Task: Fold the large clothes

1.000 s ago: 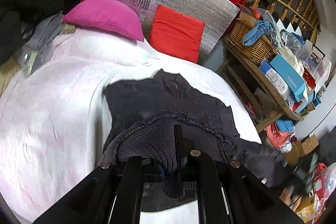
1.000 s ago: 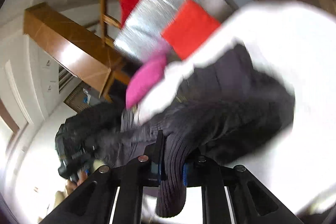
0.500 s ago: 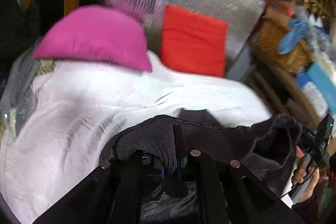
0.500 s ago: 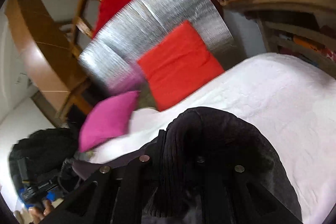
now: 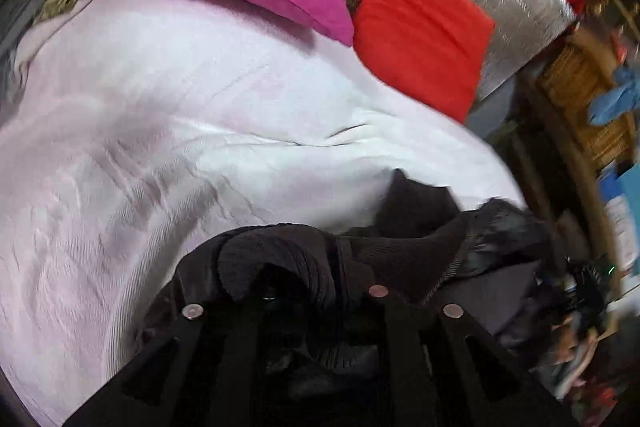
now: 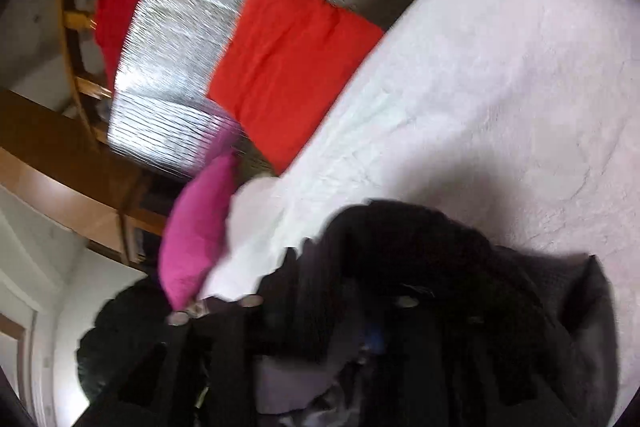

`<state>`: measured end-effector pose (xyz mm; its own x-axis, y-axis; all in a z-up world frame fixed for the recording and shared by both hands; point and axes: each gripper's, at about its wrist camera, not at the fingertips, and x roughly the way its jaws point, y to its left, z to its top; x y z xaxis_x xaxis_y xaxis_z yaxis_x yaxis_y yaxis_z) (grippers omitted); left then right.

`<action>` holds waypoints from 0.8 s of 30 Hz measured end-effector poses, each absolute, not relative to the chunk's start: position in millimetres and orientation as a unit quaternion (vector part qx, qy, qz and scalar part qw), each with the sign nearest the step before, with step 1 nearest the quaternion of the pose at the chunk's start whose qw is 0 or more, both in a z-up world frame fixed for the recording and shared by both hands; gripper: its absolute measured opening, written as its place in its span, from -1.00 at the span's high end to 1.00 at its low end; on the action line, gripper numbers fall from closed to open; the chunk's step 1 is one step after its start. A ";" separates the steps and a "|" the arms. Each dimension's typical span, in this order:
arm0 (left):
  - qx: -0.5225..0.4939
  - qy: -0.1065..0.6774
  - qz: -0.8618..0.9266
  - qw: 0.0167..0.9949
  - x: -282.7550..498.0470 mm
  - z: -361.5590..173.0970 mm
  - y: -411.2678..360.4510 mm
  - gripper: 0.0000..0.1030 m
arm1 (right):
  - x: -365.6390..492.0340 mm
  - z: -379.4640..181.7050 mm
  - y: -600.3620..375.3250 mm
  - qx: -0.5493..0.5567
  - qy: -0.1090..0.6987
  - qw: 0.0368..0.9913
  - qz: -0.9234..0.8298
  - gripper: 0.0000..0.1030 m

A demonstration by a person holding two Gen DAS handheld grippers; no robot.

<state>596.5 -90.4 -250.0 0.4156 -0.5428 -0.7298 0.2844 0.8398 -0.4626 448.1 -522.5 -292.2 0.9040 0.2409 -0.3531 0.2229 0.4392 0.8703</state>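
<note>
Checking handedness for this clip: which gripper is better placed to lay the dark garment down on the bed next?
Probably left: the left gripper holds the dark garment with open white bedspread directly ahead; the right view is blurrier.

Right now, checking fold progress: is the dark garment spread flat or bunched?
Bunched: the dark garment is gathered, with left gripper and right gripper both clamping it.

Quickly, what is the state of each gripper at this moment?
Left gripper: closed on the ribbed hem of the dark knitted garment.
Right gripper: closed on the same dark knitted garment, though blurred.
</note>
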 end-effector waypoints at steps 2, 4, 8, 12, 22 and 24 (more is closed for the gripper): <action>-0.160 0.467 -0.251 0.833 581.6 -234.4 -75.3 0.14 | 420.2 -275.5 -526.6 0.530 0.168 0.831 -0.011 -0.84; -0.172 0.423 -0.216 0.863 562.3 -216.4 -58.5 -0.58 | 387.8 -256.1 -527.1 0.522 0.127 0.843 -0.033 -0.85; -0.197 0.359 -0.205 0.889 505.6 -184.2 -27.3 -0.74 | 346.8 -229.6 -504.2 0.473 0.149 0.867 -0.041 -0.85; -0.200 0.359 -0.185 0.893 443.4 -187.8 -13.4 -0.74 | 323.1 -221.8 -466.3 0.394 0.196 0.895 -0.076 -0.85; -0.160 0.400 -0.068 0.900 422.2 -259.6 -13.3 -0.73 | 390.1 -200.0 -382.1 0.205 0.344 0.916 -0.033 -0.84; -0.112 0.399 -0.056 0.909 427.4 -262.6 -25.3 -0.72 | 408.9 -197.7 -371.5 0.173 0.364 0.914 -0.047 -0.83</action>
